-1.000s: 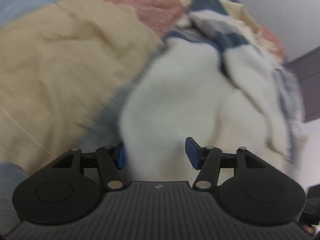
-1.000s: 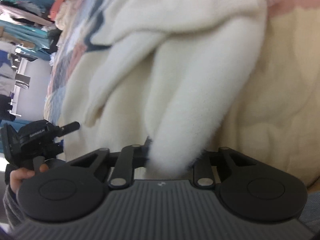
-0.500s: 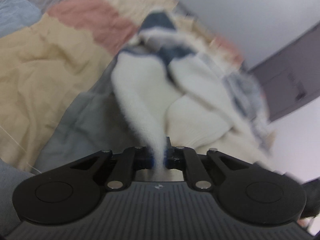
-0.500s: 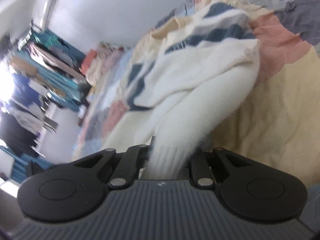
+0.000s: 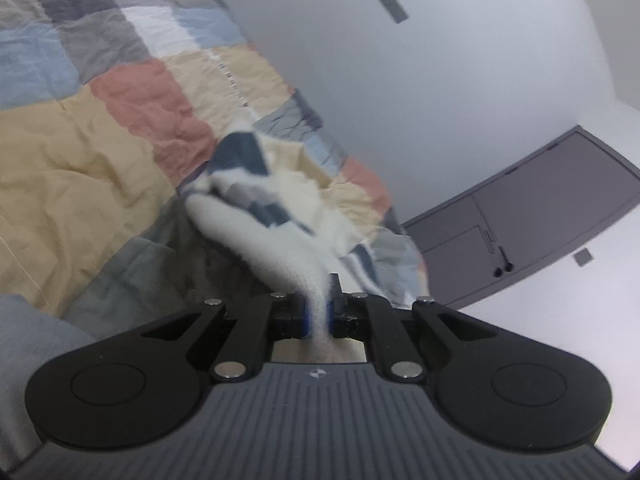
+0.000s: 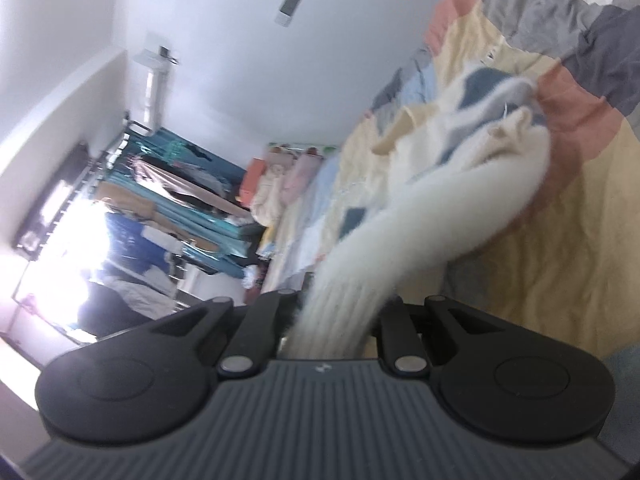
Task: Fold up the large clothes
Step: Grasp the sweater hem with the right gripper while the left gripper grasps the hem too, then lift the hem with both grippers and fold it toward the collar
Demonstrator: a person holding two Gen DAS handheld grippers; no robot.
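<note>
Left gripper [image 5: 317, 312] pinched tight on a thin edge of the white sweater [image 5: 280, 236]; right gripper [image 6: 336, 320] clamped on its ribbed cuff. Beyond, navy-patterned body trailing across the patchwork quilt [image 5: 100, 152].

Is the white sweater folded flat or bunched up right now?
Bunched, not folded. The white sweater trails crumpled across the patchwork quilt, a stretch of it pinched in the left gripper and another in the right gripper.
</note>
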